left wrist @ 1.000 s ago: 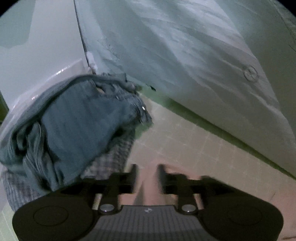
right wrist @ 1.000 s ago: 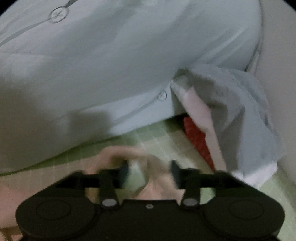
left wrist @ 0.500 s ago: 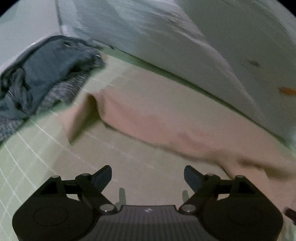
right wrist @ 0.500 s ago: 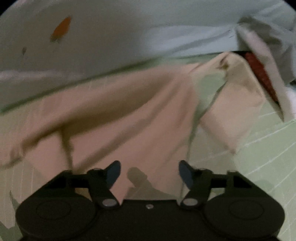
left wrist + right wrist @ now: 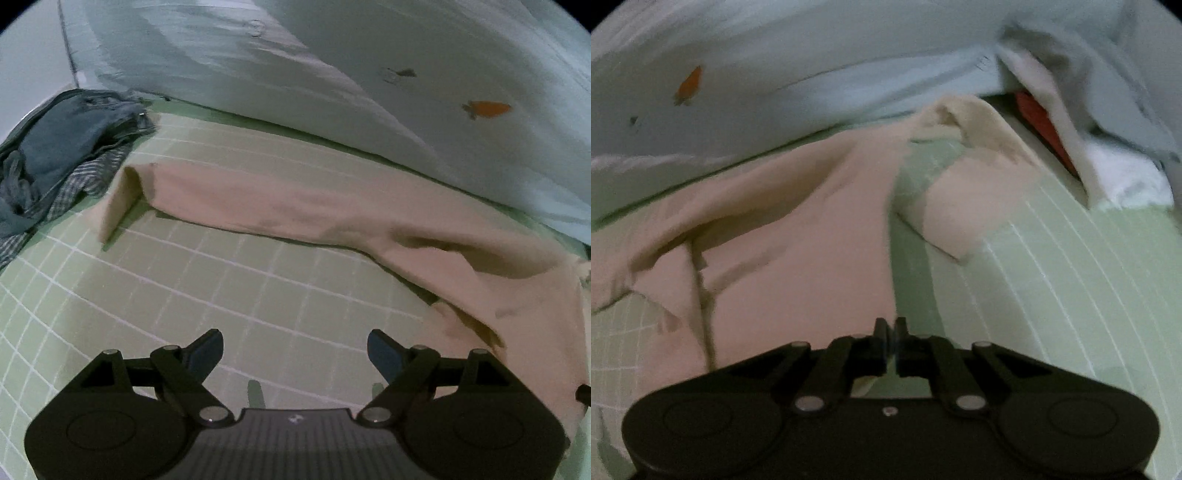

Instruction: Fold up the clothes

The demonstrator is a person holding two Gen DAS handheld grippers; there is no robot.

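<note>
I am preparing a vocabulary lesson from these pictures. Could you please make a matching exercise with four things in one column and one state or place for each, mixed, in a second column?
Things:
1. left gripper
2. right gripper
3. beige garment
4. denim clothes

States or places:
a. spread long across the green gridded mat
b. shut, at the beige garment's edge
c. piled at the mat's far left
d. open, nothing between its fingers

Pairs: 1-d, 2-b, 3-a, 4-c
</note>
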